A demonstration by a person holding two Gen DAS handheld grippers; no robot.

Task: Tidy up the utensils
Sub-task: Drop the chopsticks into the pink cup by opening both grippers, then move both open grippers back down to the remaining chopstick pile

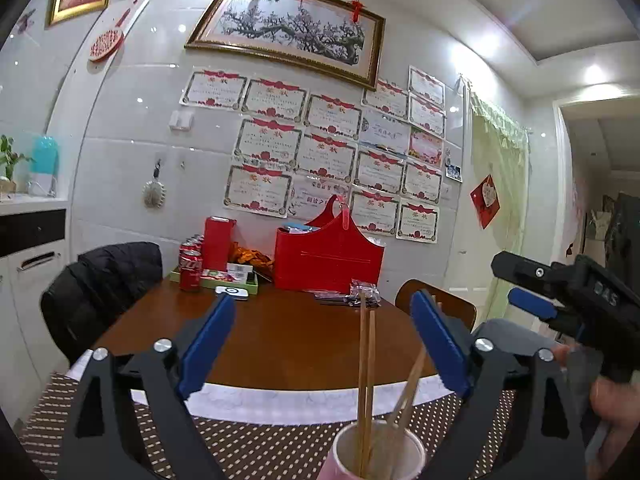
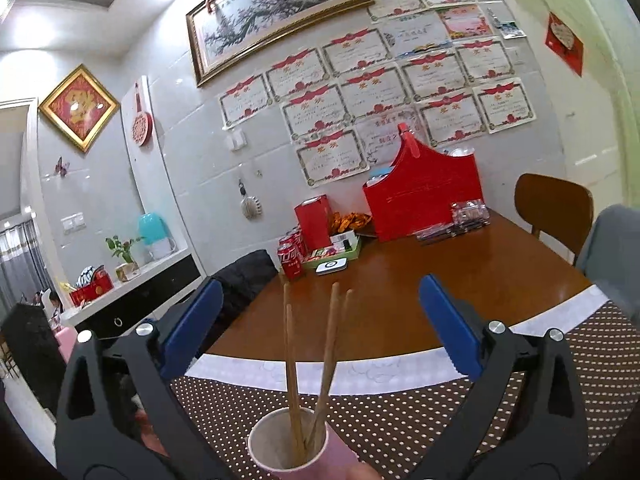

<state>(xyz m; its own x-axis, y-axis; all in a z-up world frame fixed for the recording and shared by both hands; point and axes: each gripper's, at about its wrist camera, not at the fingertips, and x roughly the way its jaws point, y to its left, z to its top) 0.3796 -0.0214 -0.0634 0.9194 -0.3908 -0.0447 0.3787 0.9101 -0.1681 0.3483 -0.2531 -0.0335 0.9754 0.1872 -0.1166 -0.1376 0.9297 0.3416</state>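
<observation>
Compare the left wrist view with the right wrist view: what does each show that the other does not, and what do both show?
Only the left wrist view shows the right gripper, at its right edge. Only the right wrist view shows the red container on the white side counter and a purple butterfly wall sticker. Both show the pink paper cup holding wooden chopsticks, the brown wooden table, the red basket-shaped box and red cola cans.

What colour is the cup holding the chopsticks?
Pink outside, white inside. The cup shows best in the right wrist view, with the chopsticks standing in it.
</observation>
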